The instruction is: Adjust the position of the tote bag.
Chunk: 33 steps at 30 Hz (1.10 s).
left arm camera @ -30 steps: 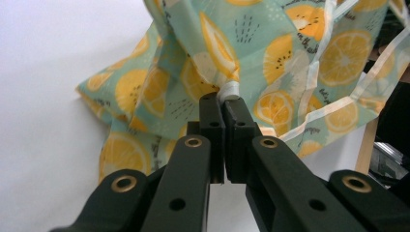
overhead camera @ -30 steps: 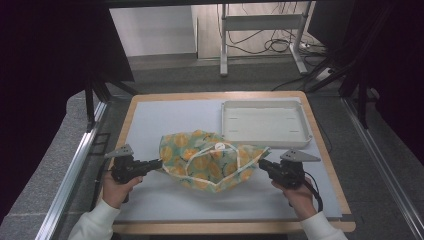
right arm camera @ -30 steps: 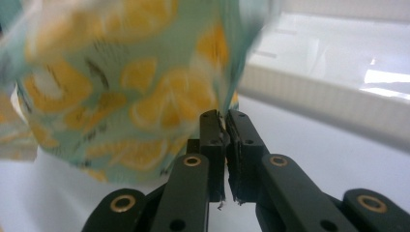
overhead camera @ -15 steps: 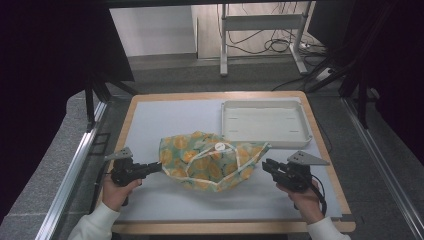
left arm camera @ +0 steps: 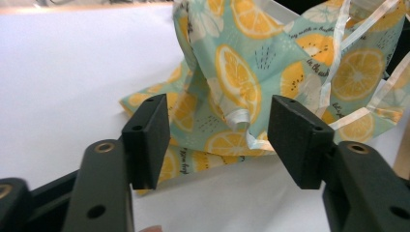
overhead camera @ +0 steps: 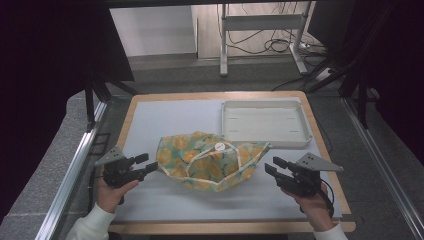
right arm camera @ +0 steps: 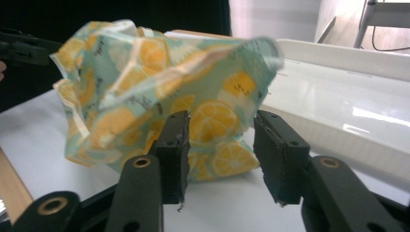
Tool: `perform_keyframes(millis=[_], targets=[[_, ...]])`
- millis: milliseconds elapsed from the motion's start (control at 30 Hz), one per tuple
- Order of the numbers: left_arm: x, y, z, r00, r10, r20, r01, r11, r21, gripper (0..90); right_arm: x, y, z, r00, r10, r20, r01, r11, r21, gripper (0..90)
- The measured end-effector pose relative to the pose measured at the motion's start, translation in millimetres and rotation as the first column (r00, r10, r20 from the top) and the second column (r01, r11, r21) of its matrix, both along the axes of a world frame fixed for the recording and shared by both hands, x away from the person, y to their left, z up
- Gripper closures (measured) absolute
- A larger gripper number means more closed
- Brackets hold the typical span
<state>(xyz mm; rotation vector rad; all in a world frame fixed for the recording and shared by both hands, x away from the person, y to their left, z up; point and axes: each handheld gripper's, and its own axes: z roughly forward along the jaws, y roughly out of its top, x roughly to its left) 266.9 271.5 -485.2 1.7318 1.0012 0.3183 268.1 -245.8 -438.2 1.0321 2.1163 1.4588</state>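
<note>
A crumpled cloth printed with orange slices on pale green, edged in white tape (overhead camera: 210,162), lies in the middle of the white mat. My left gripper (overhead camera: 148,162) sits at its left edge. Its jaws have just been opening and stand apart, with a fold of the cloth (left arm camera: 237,116) just beyond the pads and untouched. My right gripper (overhead camera: 271,164) hovers a little off the cloth's right corner. Its jaws have also just been opening, with nothing between them and the cloth (right arm camera: 159,87) a short way ahead.
A shallow white tray (overhead camera: 265,122) stands at the back right of the mat, just behind the cloth, and shows in the right gripper view as the tray (right arm camera: 348,111). The wooden table edge (overhead camera: 320,135) frames the mat. A metal rail (overhead camera: 75,165) runs along the left.
Both grippers have opened and let go of the cloth's edges. The right gripper has drawn back to the right and lifted a little. The cloth has slackened and settled.
</note>
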Motion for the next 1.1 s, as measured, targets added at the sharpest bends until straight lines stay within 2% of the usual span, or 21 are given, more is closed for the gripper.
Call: perform_keyframes(millis=[100, 200, 367, 533, 633, 767, 933, 1100], targets=[[-6.4, -2.0, 6.4, 0.9997, 0.007, 0.024, -0.007, 0.9999, 0.012, 36.6, -2.8, 2.0, 4.9, 0.9999, 0.013, 0.008, -0.013, 1.000, 0.001, 54.0], [-10.3, -6.2, 10.9, 0.9993, -0.012, 0.036, 0.011, 0.9998, 0.016, 36.4, -6.3, 6.4, 6.7, 0.9995, 0.030, 0.014, -0.029, 1.000, -0.006, 52.4], [-15.7, -16.6, 15.4, 0.9982, -0.048, 0.036, 0.047, 0.9983, 0.034, 37.6, -13.5, 18.1, 6.7, 0.9978, 0.065, 0.008, -0.065, 0.998, -0.023, 51.0], [-24.6, -28.8, 20.3, 0.9952, -0.074, 0.064, 0.070, 0.9952, 0.068, 38.1, -17.2, 28.2, 1.3, 0.9952, 0.096, -0.020, -0.096, 0.995, -0.037, 49.4], [-30.0, -34.6, 24.3, 0.9926, -0.100, 0.069, 0.095, 0.9931, 0.069, 38.5, -17.6, 34.8, -4.3, 0.9925, 0.115, -0.043, -0.117, 0.992, -0.048, 48.7], [-36.7, -46.7, 27.7, 0.9868, -0.142, 0.077, 0.135, 0.9866, 0.092, 39.0, -17.6, 41.8, -7.8, 0.9897, 0.132, -0.055, -0.135, 0.989, -0.056, 48.1], [-33.3, -60.9, 22.8, 0.9822, -0.182, 0.047, 0.176, 0.9779, 0.113, 38.8, -16.3, 46.3, -8.5, 0.9891, 0.136, -0.057, -0.139, 0.989, -0.057, 47.9], [-26.9, -80.4, 15.3, 0.9726, -0.231, 0.028, 0.221, 0.9566, 0.190, 35.7, -13.4, 46.3, -9.7, 0.9892, 0.131, -0.066, -0.134, 0.990, -0.052, 48.0]])
